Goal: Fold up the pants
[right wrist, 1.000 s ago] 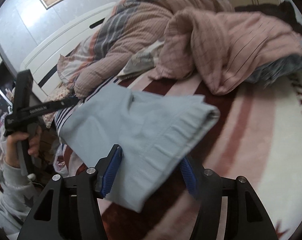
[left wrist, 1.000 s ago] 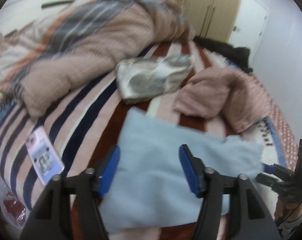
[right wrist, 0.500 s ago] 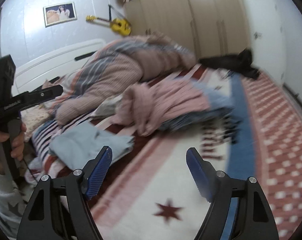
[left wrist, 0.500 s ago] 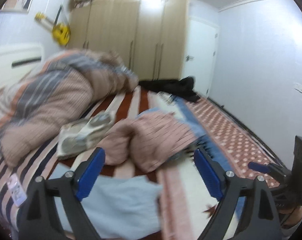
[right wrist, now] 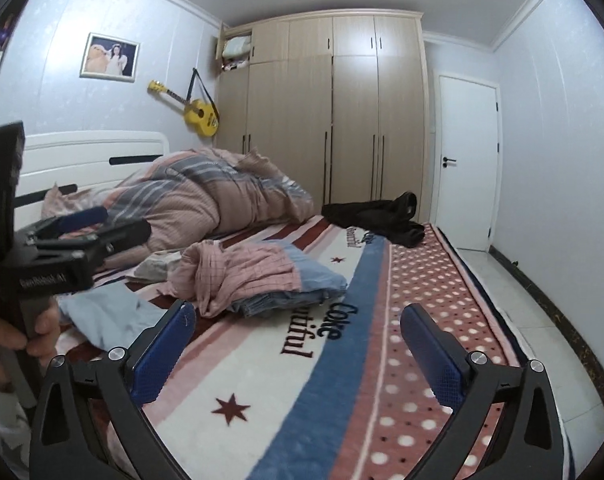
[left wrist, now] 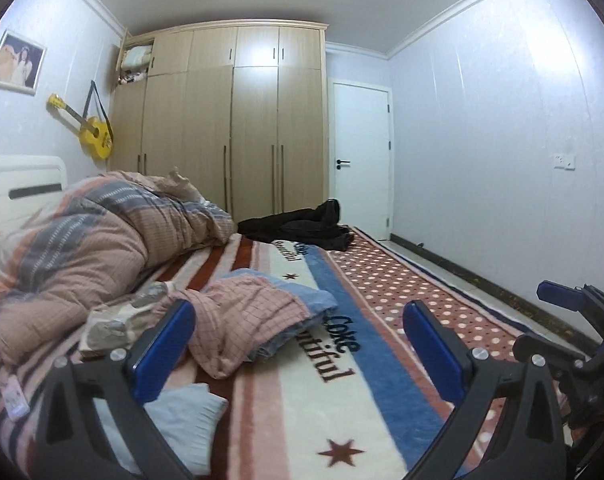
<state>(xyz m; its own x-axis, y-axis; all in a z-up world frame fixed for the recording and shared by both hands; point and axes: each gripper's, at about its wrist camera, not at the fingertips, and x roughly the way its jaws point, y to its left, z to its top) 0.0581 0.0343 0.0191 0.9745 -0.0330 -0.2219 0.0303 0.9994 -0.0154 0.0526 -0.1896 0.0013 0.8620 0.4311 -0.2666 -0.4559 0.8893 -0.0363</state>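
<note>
The folded light blue pants (left wrist: pixel 182 420) lie on the striped bed blanket (left wrist: pixel 341 420) at the lower left, partly behind my left gripper's left finger; in the right wrist view the pants (right wrist: pixel 110 312) sit at the left. My left gripper (left wrist: pixel 298 312) hangs above the bed, its jaws opening wide with nothing between them. My right gripper (right wrist: pixel 298 312) does the same, jaws opening and holding nothing. A heap of pink checked cloth on blue denim (left wrist: pixel 254 320) lies ahead of both grippers. Each gripper shows at the edge of the other's view.
A bunched striped quilt (left wrist: pixel 82 240) fills the bed's left side by the white headboard (right wrist: pixel 94 156). A black garment (left wrist: pixel 302 228) lies at the bed's far end. A wardrobe (left wrist: pixel 230 120) and a white door (left wrist: pixel 359 152) stand behind. Floor runs along the right wall.
Both grippers have let go of the blue pants, risen and tipped up towards level. Their jaws have spread wide. The pants now lie folded at the lower left.
</note>
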